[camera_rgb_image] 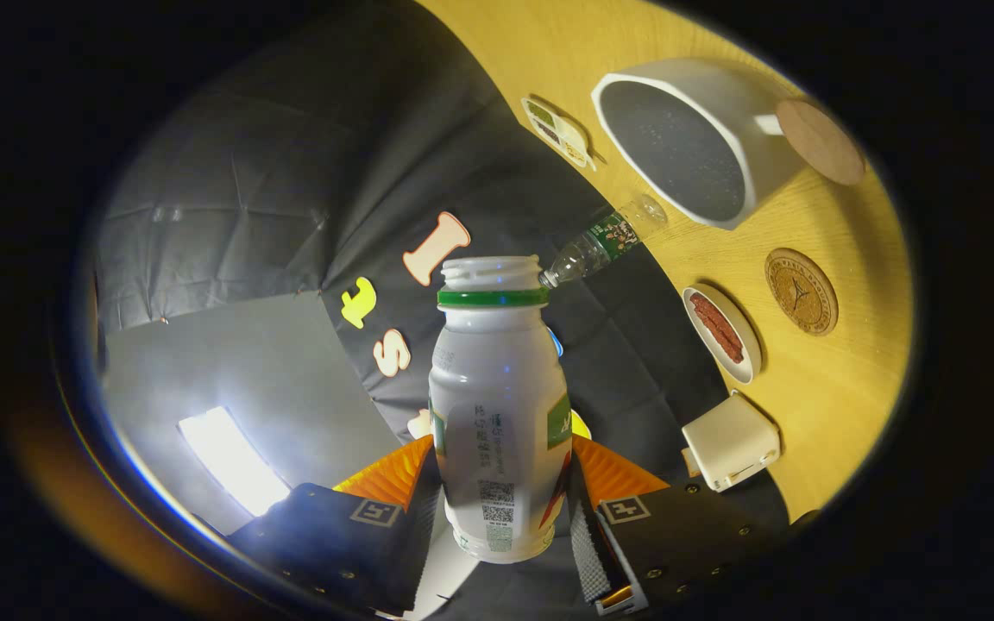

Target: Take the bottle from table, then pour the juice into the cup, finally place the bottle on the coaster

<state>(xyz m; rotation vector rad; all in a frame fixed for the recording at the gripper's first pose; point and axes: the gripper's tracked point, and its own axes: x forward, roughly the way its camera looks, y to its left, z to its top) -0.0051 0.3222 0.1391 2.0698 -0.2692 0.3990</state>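
The gripper (497,509) is clamped on the open bottle (497,405); the cup (695,142) and coaster (801,291) lie beyond on the table (842,388).

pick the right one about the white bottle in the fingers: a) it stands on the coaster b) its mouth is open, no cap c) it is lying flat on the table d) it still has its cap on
b: the white bottle is clamped between the gripper fingers with its threaded mouth bare above the green ring, held off the table and away from the round coaster.
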